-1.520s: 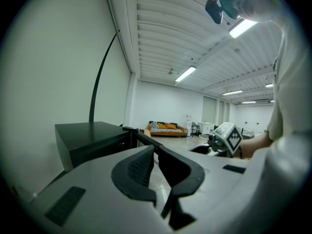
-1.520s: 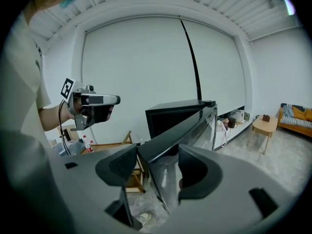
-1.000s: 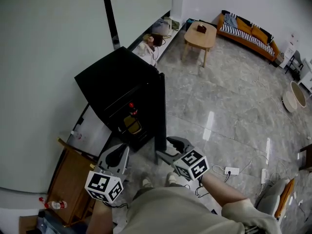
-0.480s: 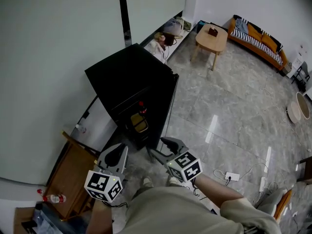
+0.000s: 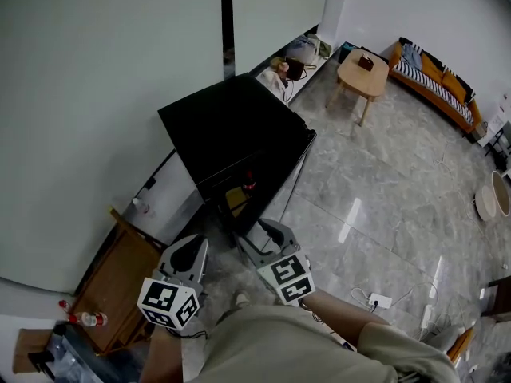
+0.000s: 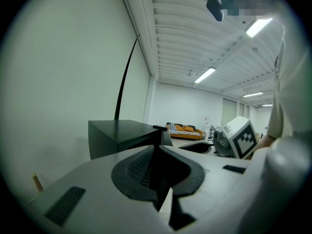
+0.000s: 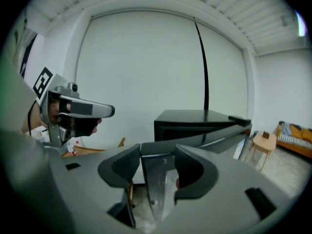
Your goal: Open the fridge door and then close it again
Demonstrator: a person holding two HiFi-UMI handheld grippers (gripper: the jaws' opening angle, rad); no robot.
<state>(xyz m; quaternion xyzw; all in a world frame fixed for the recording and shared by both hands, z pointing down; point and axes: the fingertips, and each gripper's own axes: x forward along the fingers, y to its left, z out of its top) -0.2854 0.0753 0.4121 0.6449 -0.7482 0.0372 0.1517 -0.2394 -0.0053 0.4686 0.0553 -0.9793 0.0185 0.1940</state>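
A small black fridge (image 5: pixel 227 130) stands against the wall with its door (image 5: pixel 275 174) partly open. A red-capped bottle (image 5: pixel 249 183) shows inside. My right gripper (image 5: pixel 254 238) has its jaws around the door's free edge (image 7: pixel 157 174). The jaws have just been closing, and the door fills the gap between the pads. My left gripper (image 5: pixel 188 255) hangs shut and empty to the left of the fridge front. In the left gripper view the shut left gripper (image 6: pixel 158 179) points past the fridge (image 6: pixel 122 133).
A wooden stand (image 5: pixel 120 286) with a bottle (image 5: pixel 84 319) on the floor beside it sits to the fridge's left. A low wooden table (image 5: pixel 363 66) and a striped sofa (image 5: pixel 439 86) stand far off. A power strip (image 5: pixel 379 300) lies on the marble floor.
The fridge door has swung from wide open towards the cabinet, with my right gripper moving along at its edge. The left gripper has shifted only a little.
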